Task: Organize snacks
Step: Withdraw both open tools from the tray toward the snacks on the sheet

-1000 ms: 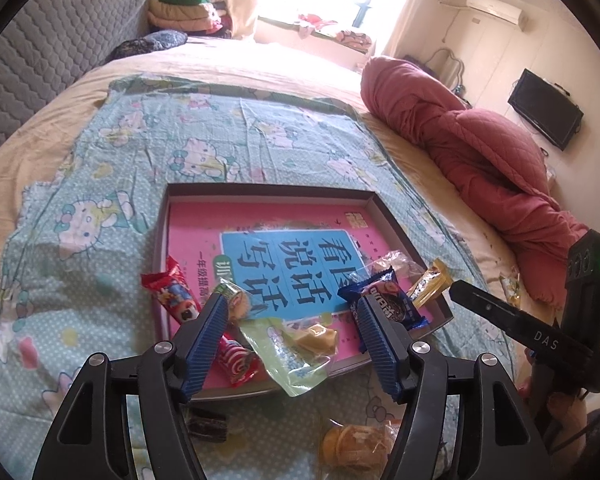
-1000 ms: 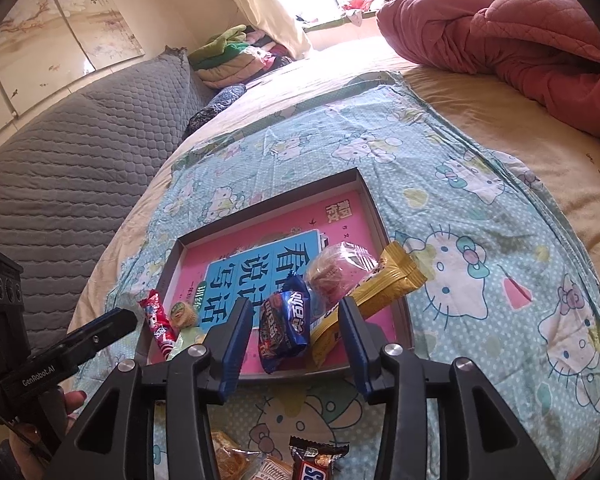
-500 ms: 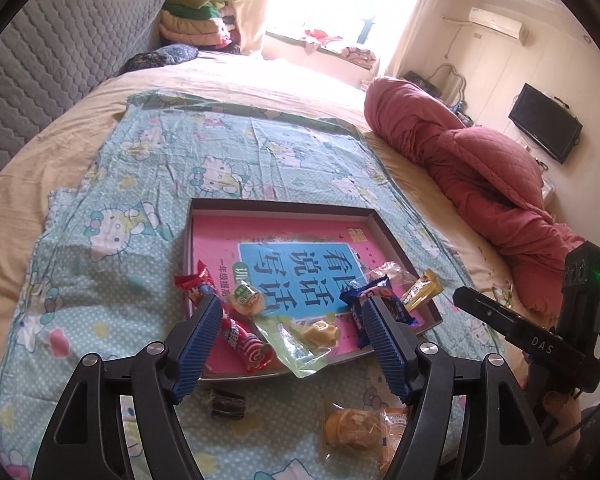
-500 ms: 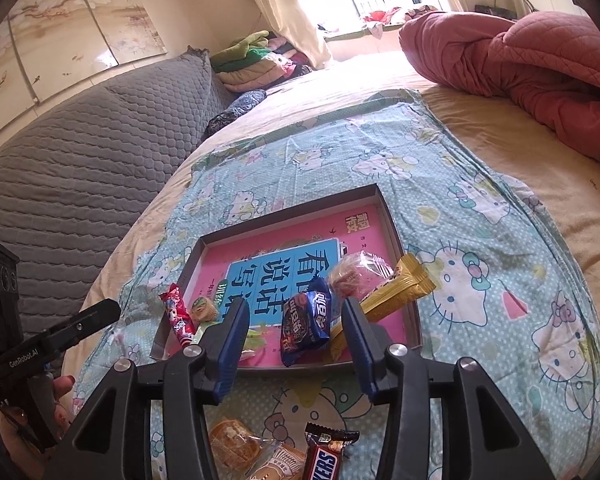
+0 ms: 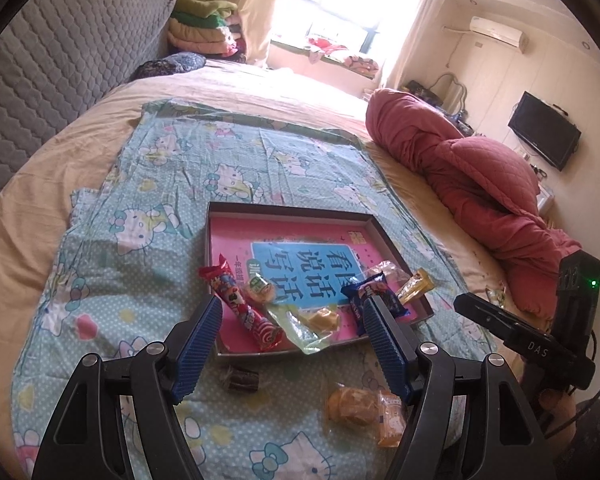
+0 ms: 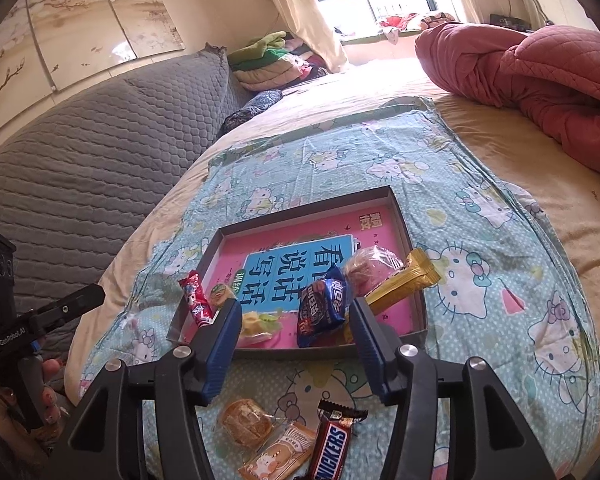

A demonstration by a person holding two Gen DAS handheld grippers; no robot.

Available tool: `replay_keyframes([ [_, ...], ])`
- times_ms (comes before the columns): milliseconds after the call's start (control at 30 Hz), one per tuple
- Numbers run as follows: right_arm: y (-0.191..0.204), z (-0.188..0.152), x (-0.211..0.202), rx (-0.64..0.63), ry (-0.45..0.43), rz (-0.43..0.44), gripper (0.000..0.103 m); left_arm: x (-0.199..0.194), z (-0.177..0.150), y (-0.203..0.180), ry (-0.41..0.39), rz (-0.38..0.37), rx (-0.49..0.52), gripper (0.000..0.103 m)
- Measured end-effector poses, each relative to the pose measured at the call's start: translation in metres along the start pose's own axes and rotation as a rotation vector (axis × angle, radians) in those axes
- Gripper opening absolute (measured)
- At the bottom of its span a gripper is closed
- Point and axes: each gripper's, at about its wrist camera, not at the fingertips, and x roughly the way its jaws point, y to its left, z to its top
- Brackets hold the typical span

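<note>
Left wrist view: left gripper (image 5: 290,326) is spread wide with nothing between the pads, hovering over the near edge of the tray (image 5: 288,212) mid-frame. The red candy stick (image 5: 242,308) lies in the tray's lower-left corner, long axis running upper left to lower right. Loose ones near the bottom: a small dark candy (image 5: 242,379) and a yellow cake pack (image 5: 364,410) on the cat-print sheet (image 5: 148,264).

Right wrist view: right gripper (image 6: 294,318) has just been opening, nothing pinched. The gold bar (image 6: 400,284) hangs over the tray's right wall, pointing upper right, so a nudge could probably tip it out. The Snickers bar (image 6: 332,444) sits at the bottom, roughly upright in the frame.
</note>
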Motion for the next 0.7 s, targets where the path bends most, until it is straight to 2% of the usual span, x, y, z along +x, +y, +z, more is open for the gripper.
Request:
replay_keyframes([
  [367,-0.001,-0.013,-0.01,-0.005,0.018,0.013,0.056,-0.004,-0.017,-0.01,0.031,0.019,0.016,0.075],
  [700,0.001,-0.028,-0.015,-0.016,0.062,0.021,0.056,0.002,-0.034,-0.026,0.091,0.002,0.046,0.075],
])
